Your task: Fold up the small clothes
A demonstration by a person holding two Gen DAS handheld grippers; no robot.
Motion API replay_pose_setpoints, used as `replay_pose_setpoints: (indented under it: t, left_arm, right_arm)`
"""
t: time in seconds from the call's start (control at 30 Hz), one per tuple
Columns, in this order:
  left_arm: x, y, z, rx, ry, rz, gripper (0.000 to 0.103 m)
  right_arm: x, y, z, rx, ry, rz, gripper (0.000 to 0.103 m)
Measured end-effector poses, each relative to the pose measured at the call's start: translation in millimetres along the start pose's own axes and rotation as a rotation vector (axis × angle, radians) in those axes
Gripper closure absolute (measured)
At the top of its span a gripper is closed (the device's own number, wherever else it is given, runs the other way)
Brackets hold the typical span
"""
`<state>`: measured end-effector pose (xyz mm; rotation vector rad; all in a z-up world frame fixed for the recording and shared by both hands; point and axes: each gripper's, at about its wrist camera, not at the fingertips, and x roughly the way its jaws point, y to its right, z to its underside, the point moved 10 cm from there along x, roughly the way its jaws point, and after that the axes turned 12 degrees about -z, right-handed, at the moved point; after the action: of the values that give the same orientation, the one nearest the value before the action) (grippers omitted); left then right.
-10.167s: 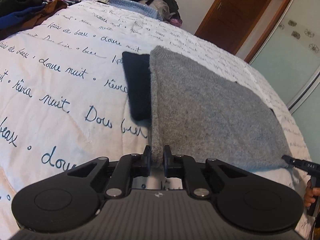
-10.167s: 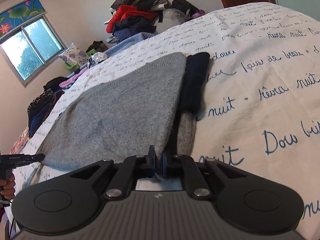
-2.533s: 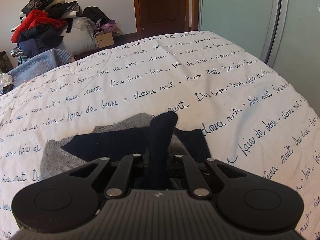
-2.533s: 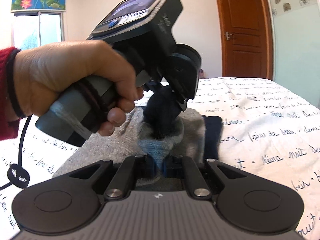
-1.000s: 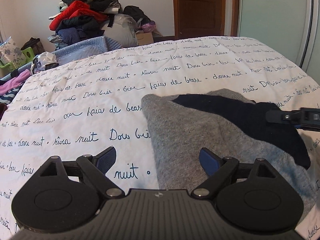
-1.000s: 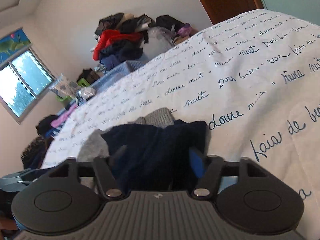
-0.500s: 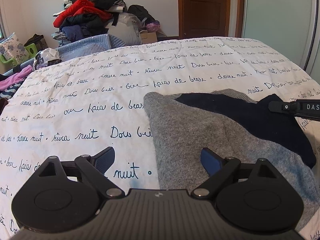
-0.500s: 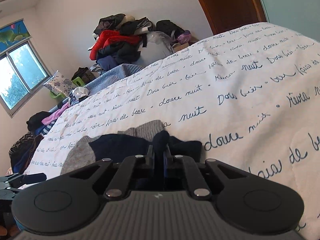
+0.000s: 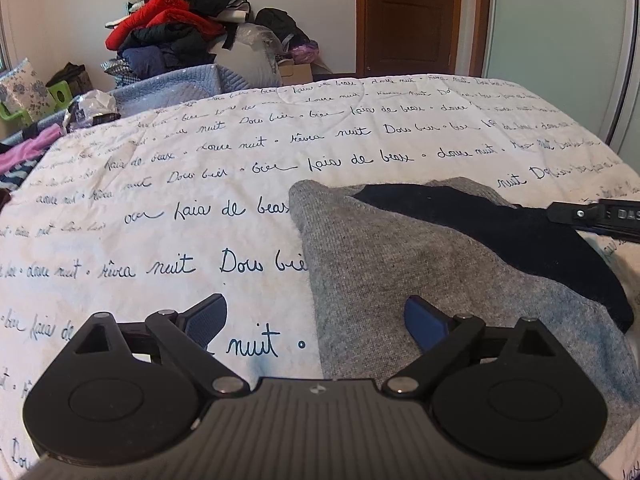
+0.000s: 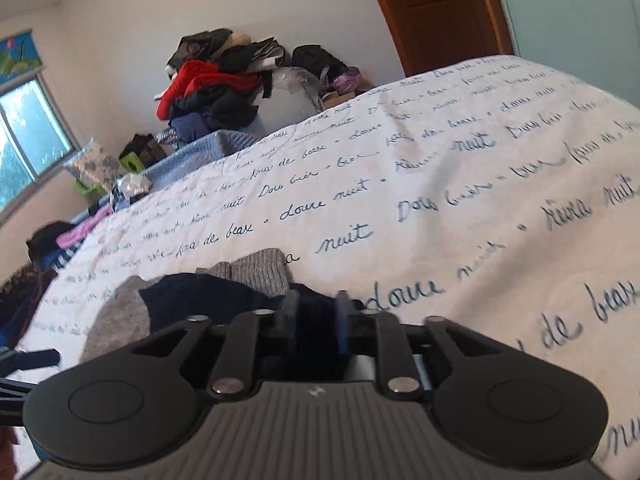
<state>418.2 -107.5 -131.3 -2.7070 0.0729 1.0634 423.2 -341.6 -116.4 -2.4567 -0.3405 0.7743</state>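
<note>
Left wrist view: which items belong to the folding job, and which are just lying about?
Job:
grey sweater
navy garment lying on it
left gripper, open
right gripper, parted over the navy cloth

Lying about:
clothes pile by the wall
blue quilt
door

Right gripper [image 10: 314, 318] at lower centre, fingers parted a little, dark navy fabric [image 10: 208, 300] between and just behind them. Grey knit [image 10: 260, 270] peeks above it. Script-printed bedcover [image 10: 480, 184] fills right. Clothes heap [image 10: 216, 80] upper left; window [image 10: 28, 136] left edge.
</note>
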Motion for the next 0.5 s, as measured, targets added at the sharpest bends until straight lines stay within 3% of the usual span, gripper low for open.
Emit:
replay_pose_setpoints:
  t: [0.03, 0.07, 0.1, 0.27, 0.4, 0.5]
  left_arm:
    - [2, -2, 1, -0.015, -0.003, 0.022, 0.008]
    - [3, -4, 2, -0.031, -0.007, 0.047, 0.008]
    - [6, -6, 3, -0.047, -0.013, 0.069, 0.008]
    - [26, -14, -4, -0.183, -0.047, 0.163, 0.008]
    - [49, -14, -10, -0.311, -0.116, 0.287, 0.008]
    - [64, -13, -15, -0.384, -0.141, 0.334, 0.008]
  right_arm:
    - [-7, 3, 0, 0.016, 0.008, -0.008, 0.054]
    - [-14, 6, 0, 0.029, 0.021, -0.019, 0.031]
    - [-21, 8, 1, 0.043, 0.031, -0.036, 0.021]
    - [-16, 12, 10, 0.176, -0.058, -0.186, 0.022]
    - [5, 7, 17, 0.220, -0.101, -0.285, 0.022]
    - [22, -3, 16, 0.235, -0.116, -0.365, 0.022]
